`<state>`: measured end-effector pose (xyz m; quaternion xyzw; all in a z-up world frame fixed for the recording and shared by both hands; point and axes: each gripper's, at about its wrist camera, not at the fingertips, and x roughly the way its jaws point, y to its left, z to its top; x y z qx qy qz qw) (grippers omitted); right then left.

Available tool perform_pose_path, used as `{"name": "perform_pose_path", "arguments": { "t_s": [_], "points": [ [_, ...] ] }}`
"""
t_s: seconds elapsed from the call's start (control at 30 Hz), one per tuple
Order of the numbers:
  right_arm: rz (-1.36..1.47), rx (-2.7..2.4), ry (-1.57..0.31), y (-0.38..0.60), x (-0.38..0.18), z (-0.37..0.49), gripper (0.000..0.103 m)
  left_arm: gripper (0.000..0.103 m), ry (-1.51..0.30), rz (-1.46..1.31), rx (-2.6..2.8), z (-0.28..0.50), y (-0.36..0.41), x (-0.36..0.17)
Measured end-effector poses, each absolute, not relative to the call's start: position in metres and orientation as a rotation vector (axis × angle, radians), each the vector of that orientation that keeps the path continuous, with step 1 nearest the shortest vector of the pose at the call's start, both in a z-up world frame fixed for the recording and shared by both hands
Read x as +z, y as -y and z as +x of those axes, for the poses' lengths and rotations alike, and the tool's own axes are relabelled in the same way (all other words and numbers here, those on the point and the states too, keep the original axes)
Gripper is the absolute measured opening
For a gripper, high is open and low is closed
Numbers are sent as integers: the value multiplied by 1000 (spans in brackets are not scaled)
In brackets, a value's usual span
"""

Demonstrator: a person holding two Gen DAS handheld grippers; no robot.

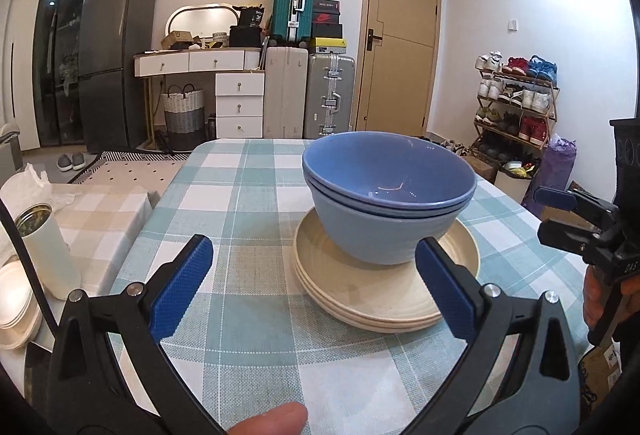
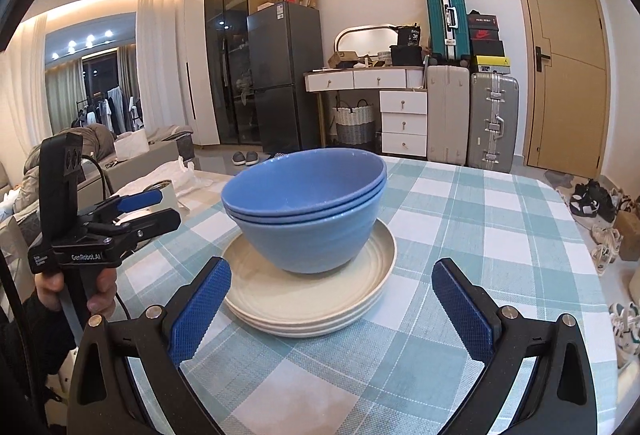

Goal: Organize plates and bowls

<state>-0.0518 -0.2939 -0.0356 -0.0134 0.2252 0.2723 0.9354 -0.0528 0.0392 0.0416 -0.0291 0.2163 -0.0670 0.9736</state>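
Both of my hand-held grippers, left (image 1: 314, 283) and right (image 2: 330, 305), hover wide open and empty just short of the stack. Nested blue bowls (image 1: 386, 195) sit upright on cream plates (image 1: 372, 299), piled mid-desk on the checked tablecloth (image 1: 240, 195). I see a white canister (image 1: 48, 251) at left.

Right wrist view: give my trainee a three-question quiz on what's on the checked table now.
1. True or false: the nested blue ceramic bowls sit on the stack of cream round plates.
2. How many blue rims show in the bowl stack? A) one B) three C) five
3. What does the right gripper hold?

Key: 1 true; 2 B; 3 nothing, its jaws stand open short of the plates, as do the left gripper's.
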Motion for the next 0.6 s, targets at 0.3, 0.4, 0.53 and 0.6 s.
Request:
{"name": "perform_pose_path", "arguments": {
  "t_s": [0.3,0.4,0.53,0.6],
  "points": [
    [-21,559,-454,296,-56,-44,102,101,-439,-76,-150,-35,-35,21],
    [-22,563,-447,296,-58,-44,102,101,-440,-78,-154,-30,-34,17],
    [-18,569,-443,296,-60,-45,102,101,-426,-75,-154,-28,-33,15],
    [-20,570,-442,296,-62,-45,102,101,-422,-76,-154,-28,-33,16]
  ]
}}
